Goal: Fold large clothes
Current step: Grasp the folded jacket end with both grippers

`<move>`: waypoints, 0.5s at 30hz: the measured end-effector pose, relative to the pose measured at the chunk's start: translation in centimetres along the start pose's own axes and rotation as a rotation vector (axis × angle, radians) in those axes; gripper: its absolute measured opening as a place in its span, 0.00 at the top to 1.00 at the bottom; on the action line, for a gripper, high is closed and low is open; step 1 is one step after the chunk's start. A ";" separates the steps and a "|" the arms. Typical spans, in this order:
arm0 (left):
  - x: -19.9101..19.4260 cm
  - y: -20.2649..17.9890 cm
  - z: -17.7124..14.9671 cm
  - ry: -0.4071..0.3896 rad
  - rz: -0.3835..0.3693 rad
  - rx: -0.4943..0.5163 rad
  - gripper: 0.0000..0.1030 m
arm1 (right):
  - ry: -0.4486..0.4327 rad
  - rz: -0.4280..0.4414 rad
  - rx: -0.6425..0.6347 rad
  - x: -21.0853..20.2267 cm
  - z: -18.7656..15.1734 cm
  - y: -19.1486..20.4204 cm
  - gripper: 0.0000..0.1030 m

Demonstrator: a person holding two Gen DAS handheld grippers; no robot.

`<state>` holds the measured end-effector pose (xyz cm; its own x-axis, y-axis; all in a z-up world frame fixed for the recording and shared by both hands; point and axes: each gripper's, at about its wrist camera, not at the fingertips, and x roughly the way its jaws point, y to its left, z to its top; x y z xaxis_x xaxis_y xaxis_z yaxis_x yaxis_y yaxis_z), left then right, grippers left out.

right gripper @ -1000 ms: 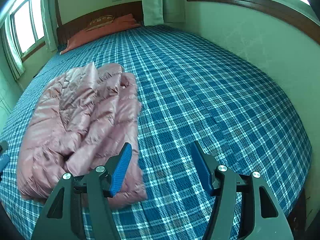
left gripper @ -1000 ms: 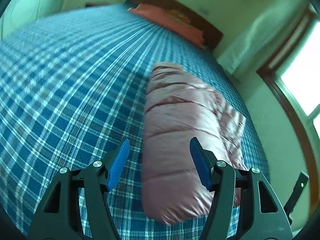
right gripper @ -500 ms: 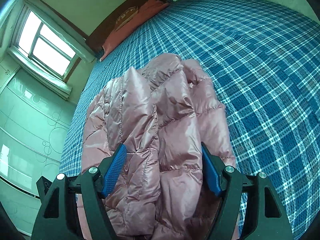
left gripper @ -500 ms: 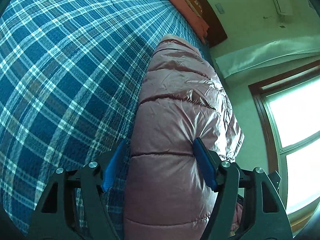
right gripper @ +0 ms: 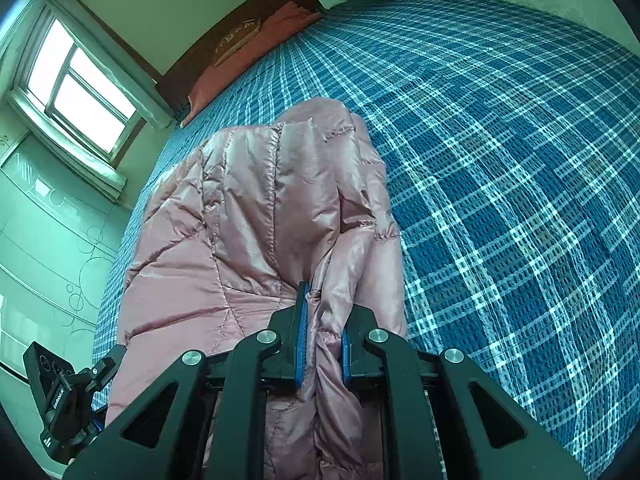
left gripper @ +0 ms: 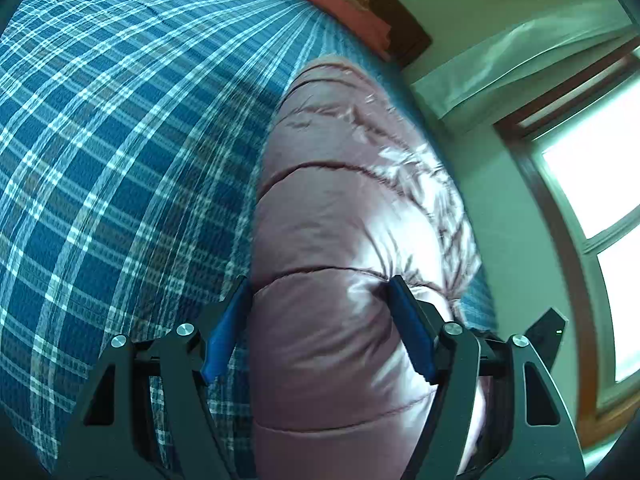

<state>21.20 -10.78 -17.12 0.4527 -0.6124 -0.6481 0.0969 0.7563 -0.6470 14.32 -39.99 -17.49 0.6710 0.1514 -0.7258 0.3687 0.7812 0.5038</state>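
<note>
The right gripper (right gripper: 323, 330) has just been closing and its blue pads (right gripper: 301, 322) now pinch a bunched ridge of the pink puffer jacket (right gripper: 256, 216) between them. The left gripper (left gripper: 320, 328) has just been opening a little; its jaws stand wide, straddling a padded quilted panel of the jacket (left gripper: 352, 240), with the pads at the fabric's sides; whether they press it I cannot tell. The jacket lies on the blue plaid bedspread (right gripper: 500, 140), running toward 12 o'clock; an orange pillow (right gripper: 248, 52) lies at 11 o'clock by the headboard.

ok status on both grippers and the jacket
Right gripper shut on jacket edge. Left gripper open, jacket between its fingers. Nothing else on the bed.
</note>
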 end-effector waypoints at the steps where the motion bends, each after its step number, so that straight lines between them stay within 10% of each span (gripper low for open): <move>1: 0.5 0.1 -0.1 0.008 0.018 -0.001 0.32 | 0.007 0.000 0.000 0.3 -0.2 -0.3 0.88; 10: 2.9 0.2 -0.5 0.019 0.095 0.102 0.34 | 0.013 0.026 0.031 1.1 -0.1 -1.4 0.88; 15: -0.4 1.2 -1.1 0.010 0.009 0.019 0.35 | -0.008 0.040 0.096 -2.6 -0.5 -1.6 0.67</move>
<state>20.12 -9.85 -18.09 0.4450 -0.6075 -0.6580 0.1097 0.7662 -0.6332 11.69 -41.33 -16.65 0.6917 0.1759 -0.7005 0.4011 0.7130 0.5751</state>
